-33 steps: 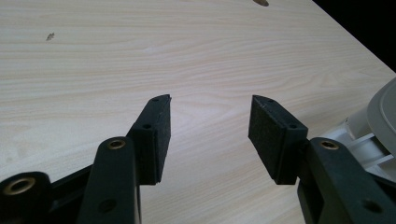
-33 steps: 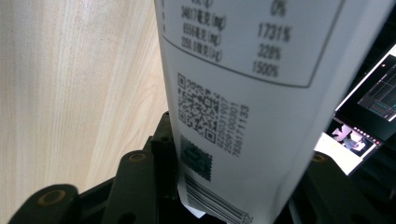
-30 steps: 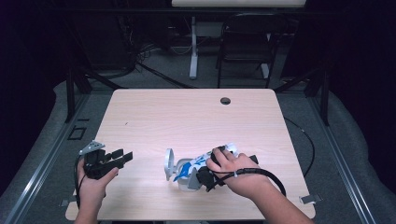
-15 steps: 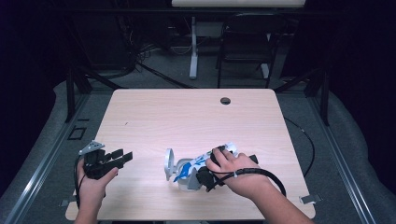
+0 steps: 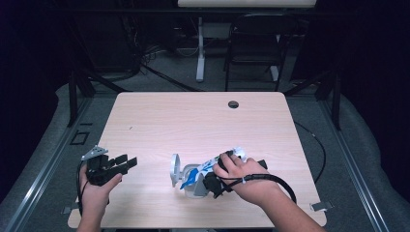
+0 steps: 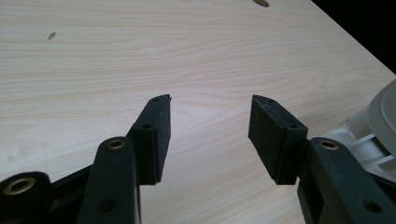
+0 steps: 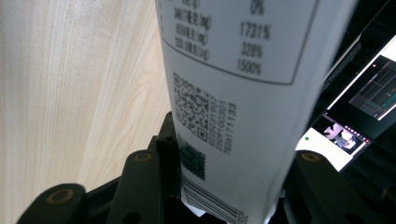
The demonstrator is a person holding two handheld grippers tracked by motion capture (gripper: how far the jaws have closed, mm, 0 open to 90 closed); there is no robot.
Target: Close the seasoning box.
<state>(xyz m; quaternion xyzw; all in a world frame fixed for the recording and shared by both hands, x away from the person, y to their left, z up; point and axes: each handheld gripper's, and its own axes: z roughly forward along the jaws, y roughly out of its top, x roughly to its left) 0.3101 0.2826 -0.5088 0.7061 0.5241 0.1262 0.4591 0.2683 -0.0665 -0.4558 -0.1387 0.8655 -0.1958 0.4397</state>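
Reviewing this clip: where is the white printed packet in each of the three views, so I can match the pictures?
High view: the white printed packet lies low and right of centre on the table, under the right hand.
Left gripper view: I can't make out the packet; a white object sits at the right edge.
Right gripper view: it runs from top to bottom centre, between the right gripper jaws.
Shared landmark: the pale wood tabletop.

The high view looks forward and down over the wooden table (image 5: 193, 121); each gripper view sits close behind its fingers, sharing that tabletop.
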